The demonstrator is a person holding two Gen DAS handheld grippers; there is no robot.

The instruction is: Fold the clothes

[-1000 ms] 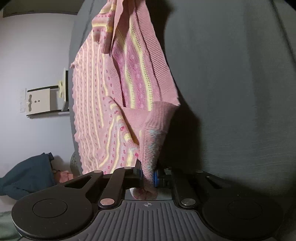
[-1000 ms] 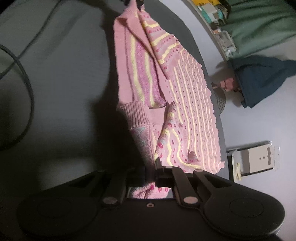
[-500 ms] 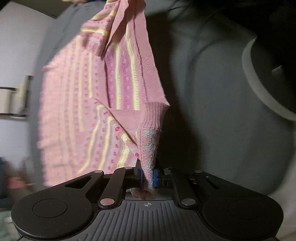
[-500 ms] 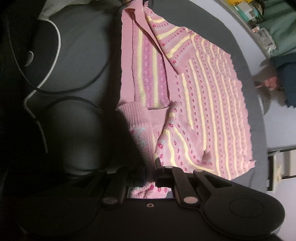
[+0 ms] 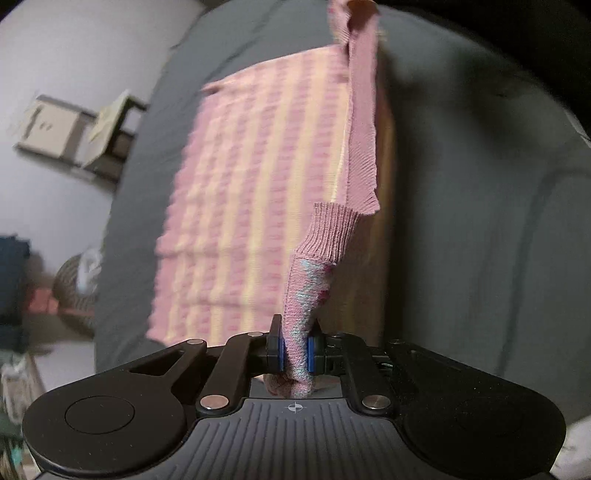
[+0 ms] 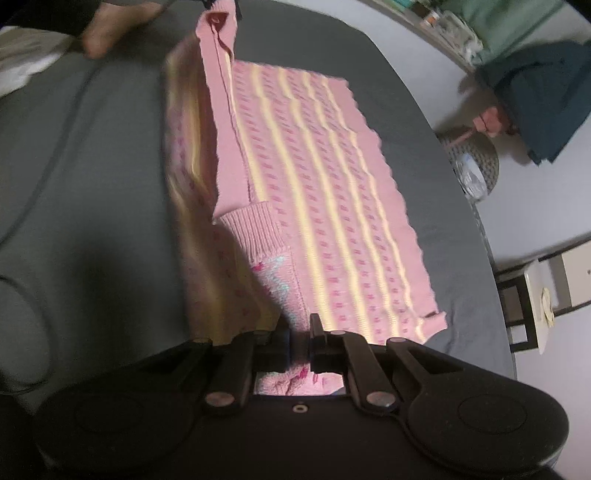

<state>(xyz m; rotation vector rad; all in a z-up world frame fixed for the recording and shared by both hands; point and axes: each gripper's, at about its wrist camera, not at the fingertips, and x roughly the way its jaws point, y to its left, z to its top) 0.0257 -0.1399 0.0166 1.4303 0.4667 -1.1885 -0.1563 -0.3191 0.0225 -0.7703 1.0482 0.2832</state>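
Observation:
A pink knitted sweater (image 5: 258, 206) with yellow stripes and darker pink dots hangs over the grey bed sheet (image 5: 480, 221), stretched between both grippers. My left gripper (image 5: 295, 350) is shut on a ribbed sleeve cuff (image 5: 328, 236) that runs up from between its blue pads. In the right wrist view the sweater (image 6: 332, 192) spreads out below, motion-blurred. My right gripper (image 6: 299, 343) is shut on pink knit beside another ribbed cuff (image 6: 255, 229). The far top corner of the sweater (image 6: 218, 22) is pinched by the other gripper, which is mostly out of frame.
A person's bare foot (image 6: 110, 26) rests on the sheet at the top left. A woven basket (image 6: 476, 166), dark blue clothes (image 6: 546, 96) and a small stool (image 6: 532, 295) stand on the floor past the bed edge. A dark cable (image 6: 48, 158) lies across the sheet.
Both grippers have risen and swung with the sweater, which has unfolded from a bunched drape into a long flat panel. The bed edge and floor items have come further into view.

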